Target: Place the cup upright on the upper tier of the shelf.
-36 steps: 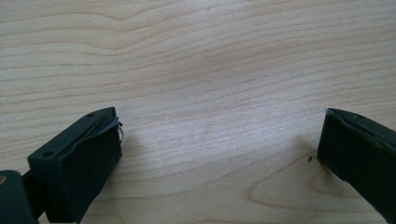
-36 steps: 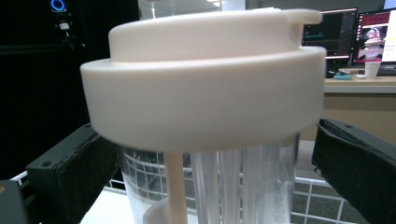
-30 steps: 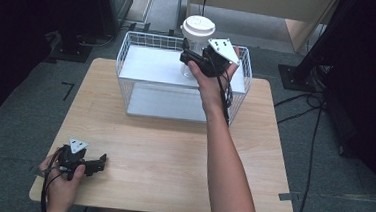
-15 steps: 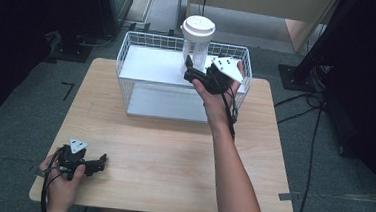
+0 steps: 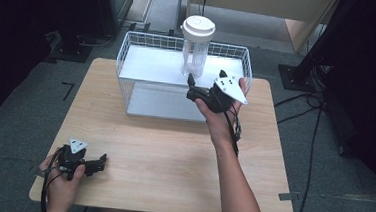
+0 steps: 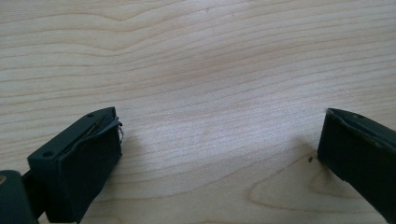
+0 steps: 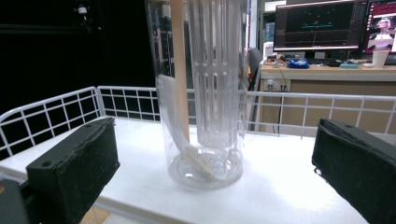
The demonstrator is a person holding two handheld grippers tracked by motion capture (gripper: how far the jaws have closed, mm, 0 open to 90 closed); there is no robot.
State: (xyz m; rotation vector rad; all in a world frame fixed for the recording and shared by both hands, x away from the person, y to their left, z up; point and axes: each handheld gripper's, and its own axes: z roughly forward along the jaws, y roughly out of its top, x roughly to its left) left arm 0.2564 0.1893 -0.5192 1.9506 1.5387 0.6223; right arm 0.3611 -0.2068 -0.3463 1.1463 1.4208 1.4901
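Blk grippers, grey tri plates

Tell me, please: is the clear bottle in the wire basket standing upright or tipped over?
Upright. The clear bottle stands on its base on the wire basket floor, white lid on top; the right gripper is open, not touching it.
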